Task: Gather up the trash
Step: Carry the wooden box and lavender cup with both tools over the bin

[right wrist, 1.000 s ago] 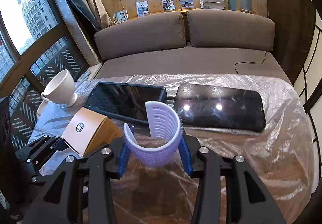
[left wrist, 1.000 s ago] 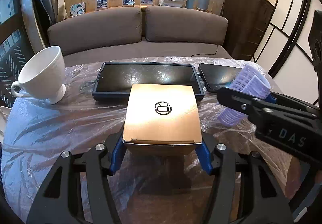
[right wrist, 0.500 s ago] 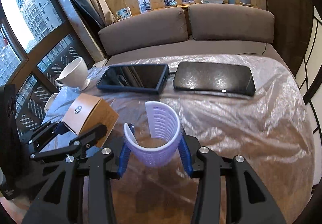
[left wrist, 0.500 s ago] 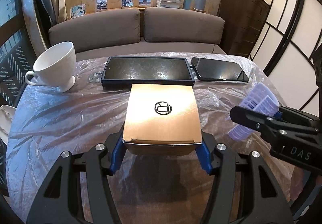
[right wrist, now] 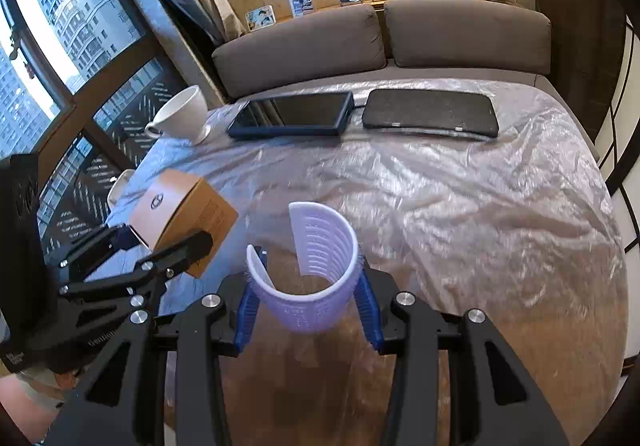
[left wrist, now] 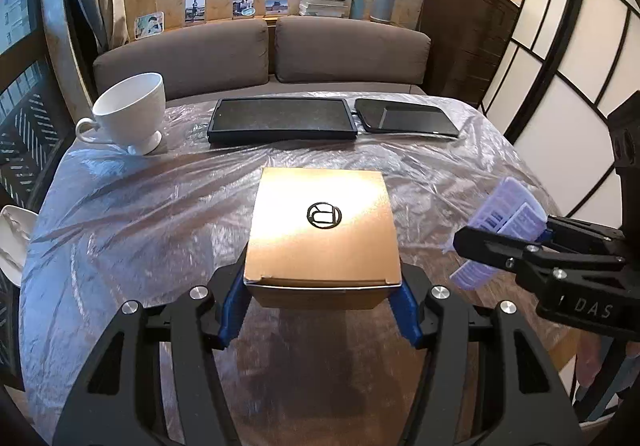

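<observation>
Presently, the left gripper (left wrist: 322, 300) has its blue pads clamped on the two sides of a brown cardboard box (left wrist: 322, 234), held clear above the table (left wrist: 120, 230). The box lid carries a black round logo; printing on the box's side in the right wrist view is too small to read. The right gripper (right wrist: 306, 300) is squeezed onto a torn lilac ribbed plastic cup (right wrist: 316, 266), split open down one side, also held off the surface. White letters "DAS" show on the right gripper's black body in the left wrist view.

Both grippers hang over the near part of the table, side by side, box to the left of cup, apart. Crinkled clear plastic film (right wrist: 460, 181) covers the tabletop. The middle stretch ahead of both grippers is open film. At the far edge lie two dark tablets: a blue-framed one (left wrist: 282, 119) and a black one (left wrist: 406, 121), just beside each other. A white footed cup (left wrist: 132, 111) stands at the far left corner. A brown sofa (left wrist: 260, 49) sits past the far edge.
</observation>
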